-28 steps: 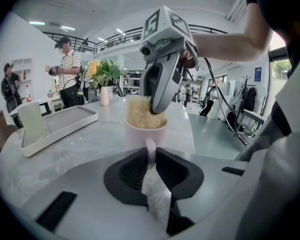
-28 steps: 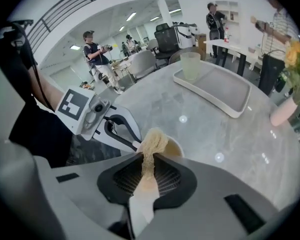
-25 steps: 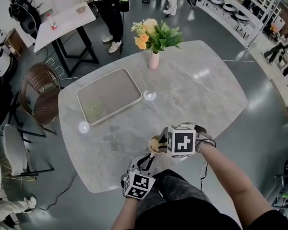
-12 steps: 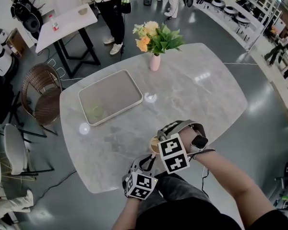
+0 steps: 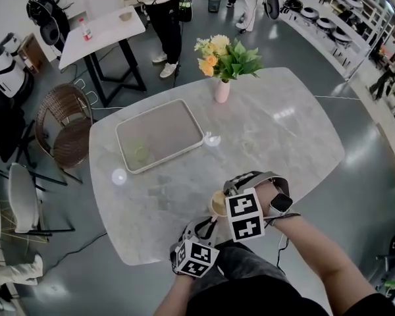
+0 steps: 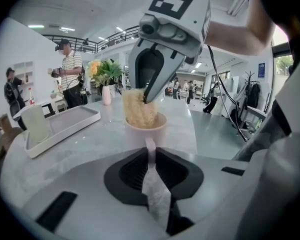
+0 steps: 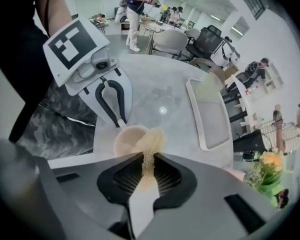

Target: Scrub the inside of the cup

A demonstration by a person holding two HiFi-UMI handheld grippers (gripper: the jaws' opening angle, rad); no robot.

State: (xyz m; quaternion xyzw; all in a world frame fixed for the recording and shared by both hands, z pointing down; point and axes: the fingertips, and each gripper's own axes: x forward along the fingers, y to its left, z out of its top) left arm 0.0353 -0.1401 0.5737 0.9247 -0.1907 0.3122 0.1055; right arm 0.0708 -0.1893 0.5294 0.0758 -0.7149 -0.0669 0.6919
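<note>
Grey tray (image 5: pixel 164 130): rear left on marble table (image 5: pixel 276 137)
Left gripper (image 6: pixel 150 149): jaws clamped on handle of cup (image 6: pixel 145 131)
Cup position: upright, near front table edge, between both grippers
Right gripper (image 7: pixel 149 157): jaws pinching beige scrubber (image 7: pixel 152 140), its end inside cup

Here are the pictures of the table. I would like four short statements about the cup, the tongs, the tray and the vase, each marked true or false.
1. The right tongs grip a beige sponge that reaches into the cup. True.
2. The left tongs are shut on the cup's handle. True.
3. The cup stands on the tray. False: it stands on the bare table, apart from the tray.
4. The vase lies on its side. False: it stands upright with flowers in it.
</note>
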